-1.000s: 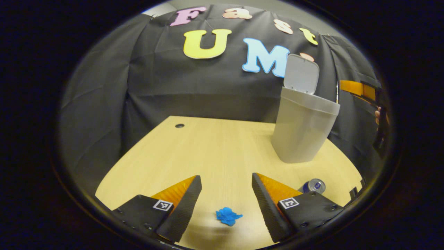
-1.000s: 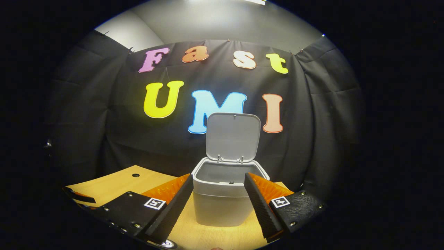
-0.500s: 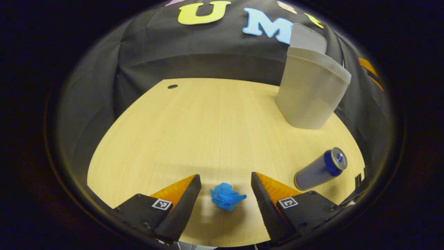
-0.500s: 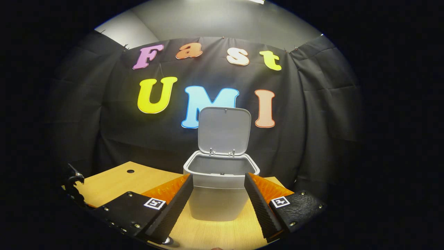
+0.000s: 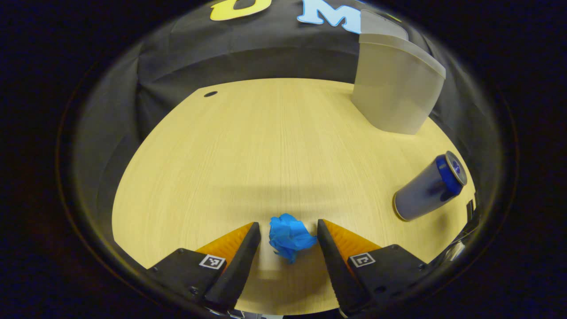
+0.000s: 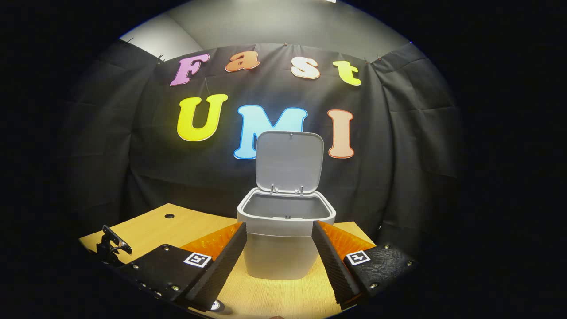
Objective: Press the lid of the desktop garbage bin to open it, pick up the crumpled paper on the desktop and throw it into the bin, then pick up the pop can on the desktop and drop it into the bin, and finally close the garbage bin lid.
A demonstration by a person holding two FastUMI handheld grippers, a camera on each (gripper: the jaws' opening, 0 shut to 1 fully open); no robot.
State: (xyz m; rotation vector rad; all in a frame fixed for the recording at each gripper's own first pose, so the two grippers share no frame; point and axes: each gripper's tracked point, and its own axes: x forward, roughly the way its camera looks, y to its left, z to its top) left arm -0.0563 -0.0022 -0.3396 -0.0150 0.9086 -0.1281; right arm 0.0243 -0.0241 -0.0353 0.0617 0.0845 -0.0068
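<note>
1. My left gripper [image 5: 285, 232] has its jaws released astride the paper [image 5: 290, 237] near the desk's [image 5: 266, 146] front edge; one finger may already touch it.
2. Risk: closing off-centre could squirt the light wad out sideways.
3. Right gripper [image 6: 279, 239] hangs with jaws apart, facing the bin [image 6: 285, 239].
4. The lid [image 6: 290, 161] stands up; what I see inside looks bare.
5. The can [image 5: 429, 186] lies near the right edge.
</note>
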